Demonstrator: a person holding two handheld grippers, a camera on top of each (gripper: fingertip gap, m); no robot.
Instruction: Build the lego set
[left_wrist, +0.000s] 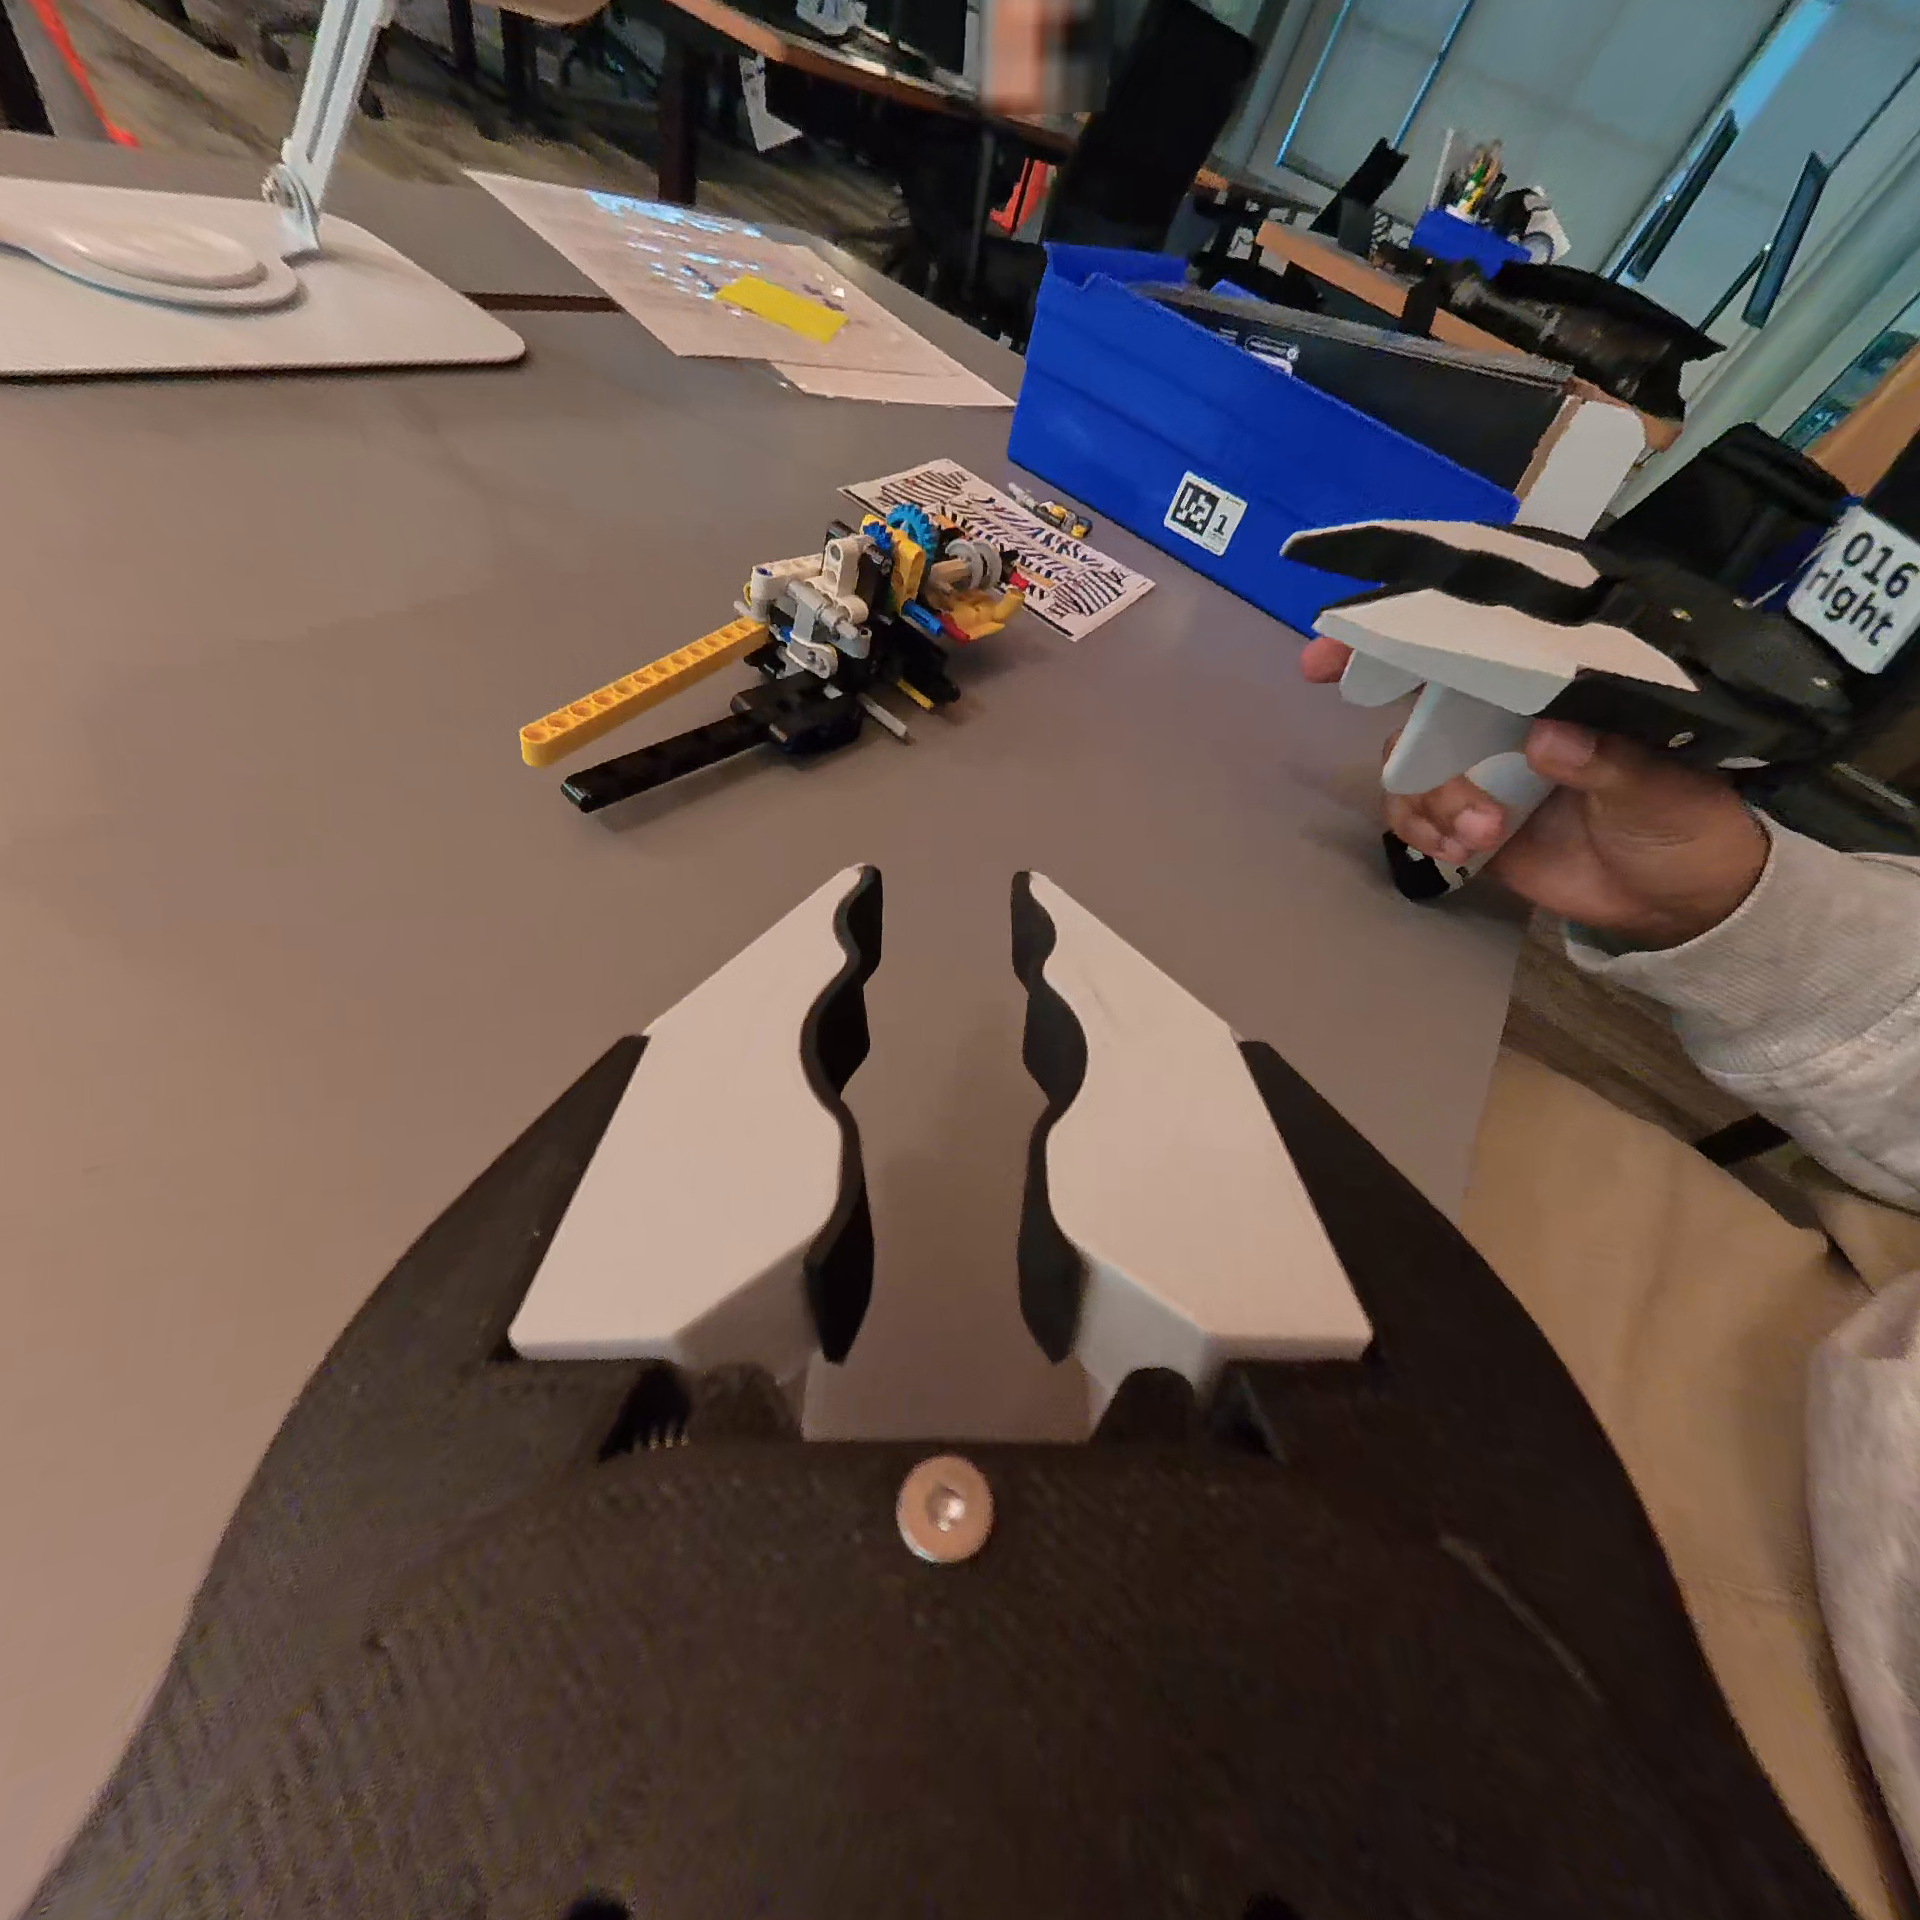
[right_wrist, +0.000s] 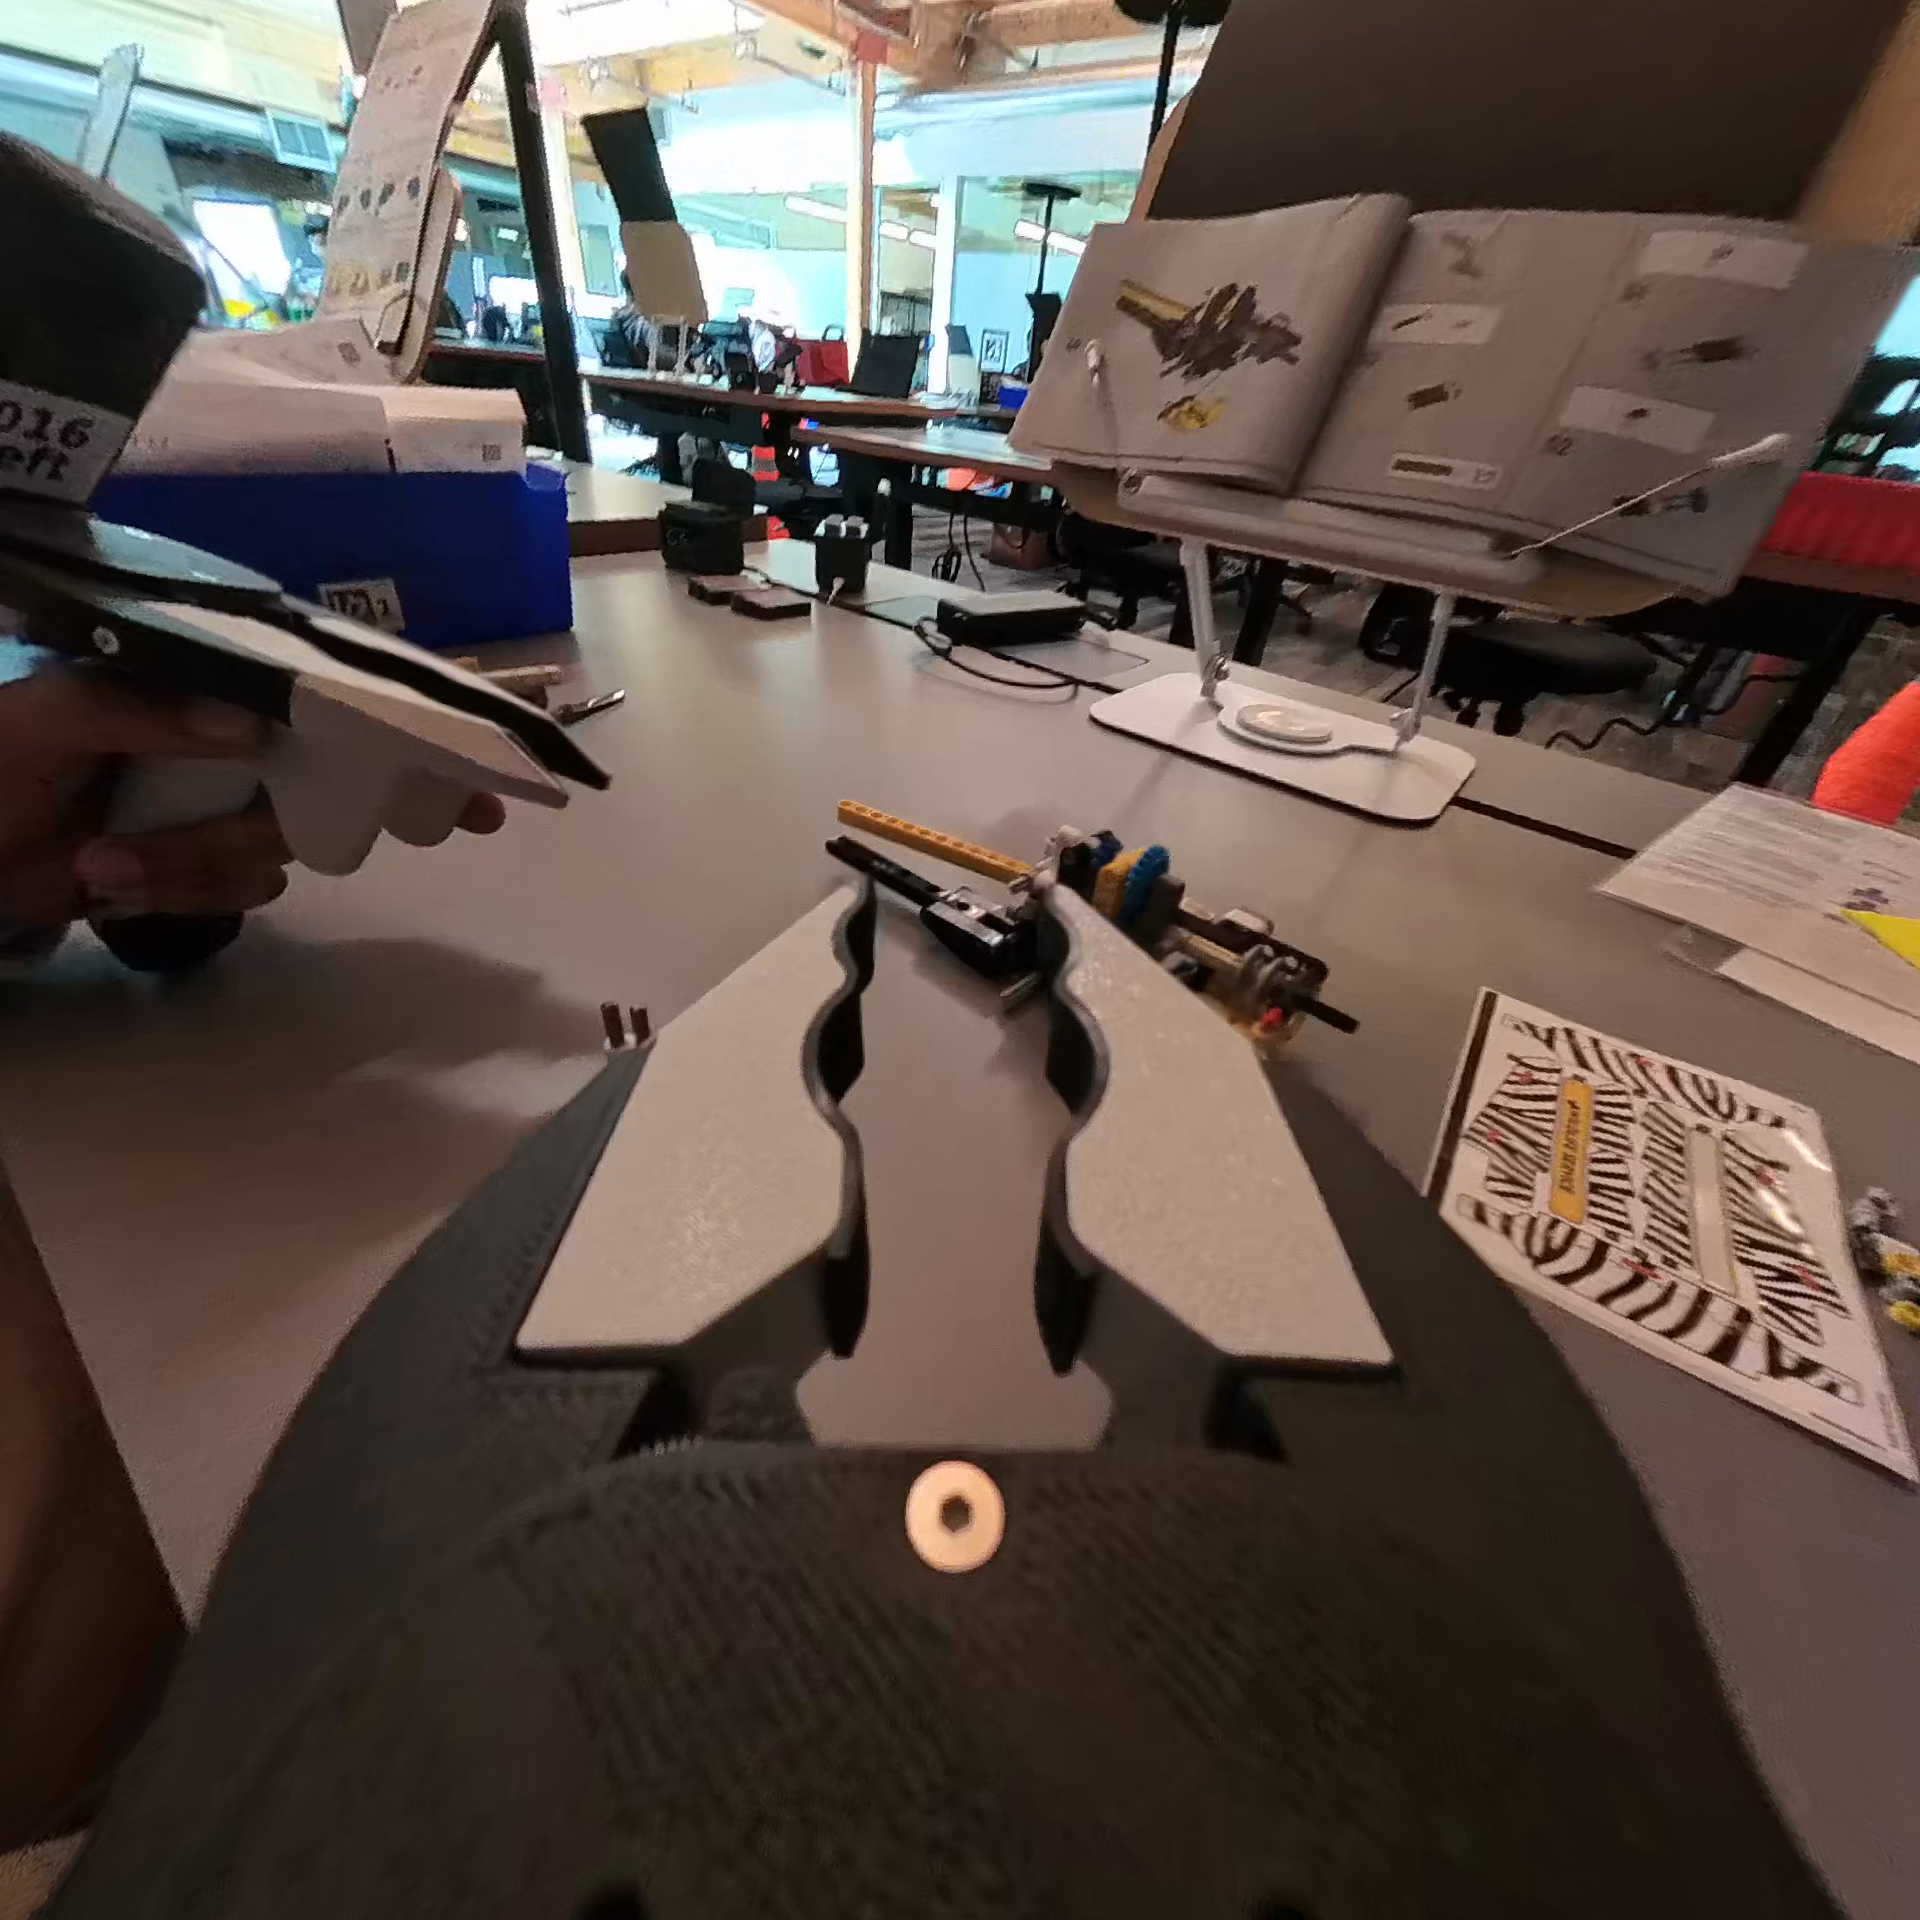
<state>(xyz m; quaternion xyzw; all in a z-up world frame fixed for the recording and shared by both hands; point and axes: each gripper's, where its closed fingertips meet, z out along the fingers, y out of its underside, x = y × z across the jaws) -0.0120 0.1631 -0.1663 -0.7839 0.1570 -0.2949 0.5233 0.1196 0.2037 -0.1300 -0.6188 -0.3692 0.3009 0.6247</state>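
Though unfinished, lego assy (yellow/black beams).

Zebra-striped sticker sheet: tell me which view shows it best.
The right wrist view. There the zebra-striped sticker sheet lies close, nearly whole and flat on the table, right of the lego model. The left wrist view shows the sheet small and far off, partly hidden behind the model, beside the blue bin.
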